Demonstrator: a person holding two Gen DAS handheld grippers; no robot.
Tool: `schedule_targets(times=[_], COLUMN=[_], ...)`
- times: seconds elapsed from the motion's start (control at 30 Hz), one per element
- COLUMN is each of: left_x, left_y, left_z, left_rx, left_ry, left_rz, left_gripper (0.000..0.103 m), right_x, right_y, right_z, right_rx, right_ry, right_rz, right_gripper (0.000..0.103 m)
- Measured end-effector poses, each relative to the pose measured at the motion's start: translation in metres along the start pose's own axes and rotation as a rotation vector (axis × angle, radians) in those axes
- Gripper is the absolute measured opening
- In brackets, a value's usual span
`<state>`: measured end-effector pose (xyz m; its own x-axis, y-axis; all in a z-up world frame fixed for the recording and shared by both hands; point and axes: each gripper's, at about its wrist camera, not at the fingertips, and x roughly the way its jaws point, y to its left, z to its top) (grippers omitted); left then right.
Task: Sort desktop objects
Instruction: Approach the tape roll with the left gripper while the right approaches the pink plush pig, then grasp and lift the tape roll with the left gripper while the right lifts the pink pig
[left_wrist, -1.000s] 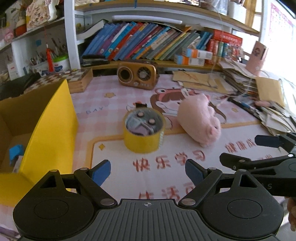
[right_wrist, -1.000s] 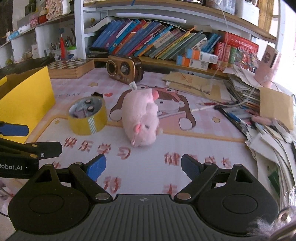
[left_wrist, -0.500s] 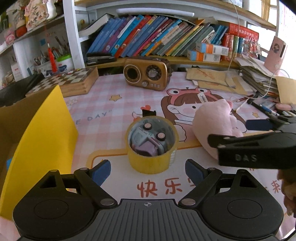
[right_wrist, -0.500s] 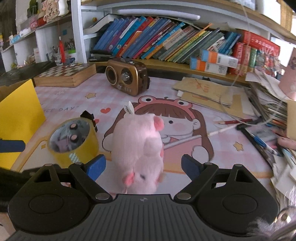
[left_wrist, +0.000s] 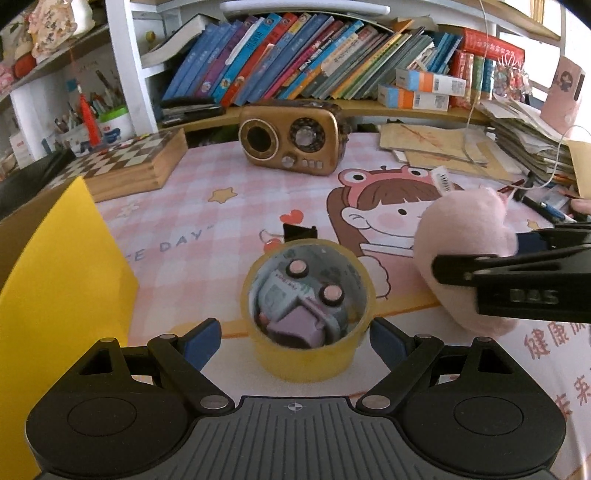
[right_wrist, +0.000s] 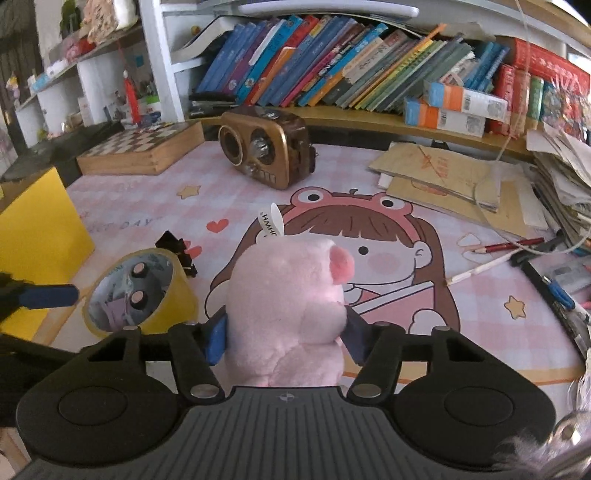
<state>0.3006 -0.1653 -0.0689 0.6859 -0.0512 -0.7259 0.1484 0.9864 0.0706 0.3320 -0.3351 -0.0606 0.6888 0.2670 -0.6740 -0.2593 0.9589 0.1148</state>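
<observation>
Now the yellow tape roll (left_wrist: 308, 310), stuffed with small items, stands upright on the bench (left_wrist: 207, 221), dead ahead between the left gripper (left_wrist: 295, 341)'s wide-apart jaws, so the left hand is nearer to it. Just to its right lies the pink plush pig (right_wrist: 288, 310); the right gripper (right_wrist: 286, 338)'s jaws press into its flanks, seemingly clamped. The yellow box (left_wrist: 62, 280) waits to the left

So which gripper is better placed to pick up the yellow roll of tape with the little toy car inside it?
Left. The left gripper is open with the yellow tape roll sitting between its blue fingertips. The right gripper is already closed around the pink plush pig, so it is occupied.
</observation>
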Motion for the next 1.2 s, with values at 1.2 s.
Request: schedule_targets(times=[1.2], left_x=[-0.095], left_y=[0.015], left_z=[-0.02], left_rx=[-0.062], left_ry=[-0.193], left_rz=[-0.088], left_gripper=[0.083], right_x=[-0.077], right_y=[0.023], right_z=[-0.024], right_rx=[0.003], right_ry=[-0.081], right_rz=[-0.008], right_gripper=[0.058])
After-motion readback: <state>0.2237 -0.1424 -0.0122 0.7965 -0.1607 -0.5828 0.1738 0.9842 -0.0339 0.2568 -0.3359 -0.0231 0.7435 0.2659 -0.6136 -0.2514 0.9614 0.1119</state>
